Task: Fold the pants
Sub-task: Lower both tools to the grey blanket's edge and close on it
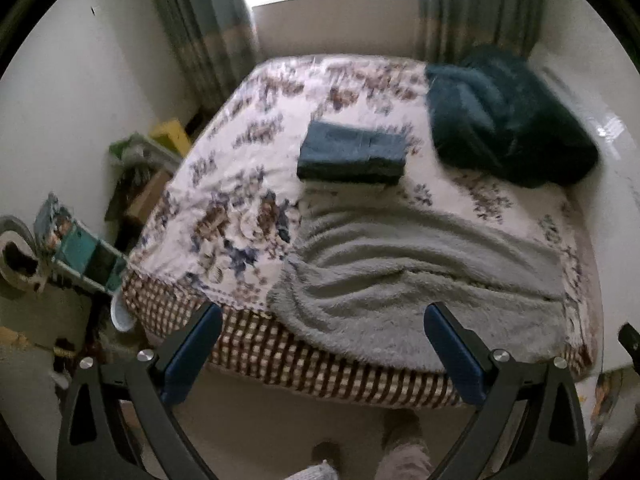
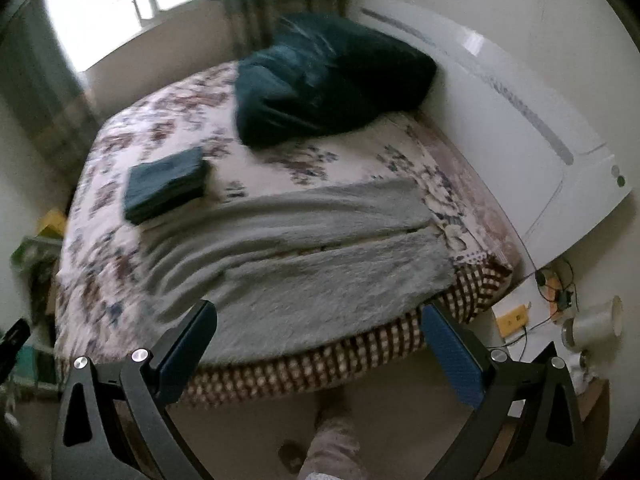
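left claw (image 1: 322, 320): wide apart, holds nothing, up in the air by the bed (image 1: 248, 148) edge | right claw (image 2: 320, 322): wide apart, holds nothing | pants (image 1: 352, 152): folded flat on the bed, past the gray blanket (image 1: 420, 264), beside the dark pillow (image 1: 508, 120)

Black hand-held gripper (image 1: 322, 354), blue finger pads (image 1: 452, 354), silver screws.

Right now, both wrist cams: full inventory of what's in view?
Folded pants: 1, dark blue, mid-bed.
Grey fleece blanket: 1, spread at near edge of bed.
Teal bundle: 1, far right of bed; pillow or blanket, cannot tell.
Bedspread: 1, white floral, covers bed.
Curtains: 2, grey-green, flanking window.
Headboard: 1, white, right.
Left gripper: open, holds nothing.
Right gripper: open, holds nothing.
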Tool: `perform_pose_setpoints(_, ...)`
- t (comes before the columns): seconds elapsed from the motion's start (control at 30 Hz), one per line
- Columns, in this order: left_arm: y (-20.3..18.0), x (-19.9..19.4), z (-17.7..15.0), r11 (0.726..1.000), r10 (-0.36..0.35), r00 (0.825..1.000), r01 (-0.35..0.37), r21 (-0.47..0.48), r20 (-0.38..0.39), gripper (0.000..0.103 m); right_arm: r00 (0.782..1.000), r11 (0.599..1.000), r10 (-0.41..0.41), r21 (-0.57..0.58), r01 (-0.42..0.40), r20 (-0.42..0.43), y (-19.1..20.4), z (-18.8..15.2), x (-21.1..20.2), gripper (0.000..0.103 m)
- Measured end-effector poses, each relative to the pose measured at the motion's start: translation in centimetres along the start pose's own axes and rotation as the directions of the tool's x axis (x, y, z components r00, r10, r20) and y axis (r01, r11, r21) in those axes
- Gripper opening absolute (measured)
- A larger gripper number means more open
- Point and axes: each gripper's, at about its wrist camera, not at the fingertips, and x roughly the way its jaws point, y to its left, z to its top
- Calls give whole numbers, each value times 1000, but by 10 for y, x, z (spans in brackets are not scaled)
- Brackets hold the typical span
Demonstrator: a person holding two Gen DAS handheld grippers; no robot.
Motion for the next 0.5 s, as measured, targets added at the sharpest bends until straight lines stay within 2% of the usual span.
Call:
perform_pose_setpoints(0.13,-31,86,49,997,41,993,-48,-65,-111,103,996,999,6,51,-1,-93,-19,65,110,103)
perform_pose_setpoints(0.2,-47,141,75,990,66,982,-87,-112,-175,103,989,997,20,82,-8,-149,-29,99,177,103)
perform_pose_setpoints(0.3,-55,209,93,971,51,959,-112,-209,-277,103,976,992,17,123,10,-217,-40,147,277,103)
perform_pose_setpoints(0.33,-57,233,97,962,38,950,-119,-247,-310,103,972,991,16,135,16,-233,-42,153,297,103)
perform_pose_setpoints(0.4,-60,288,105,930,-23,922,-121,-346,-387,103,961,985,24,173,25,-275,-49,175,360,103)
perform_pose_setpoints(0.43,-60,321,109,902,-63,905,-129,-412,-421,103,958,983,16,180,37,-285,-51,182,381,103)
perform_pose_setpoints(0.5,-56,364,114,851,-102,885,-159,-501,-454,103,954,978,-2,197,64,-300,-54,198,433,103)
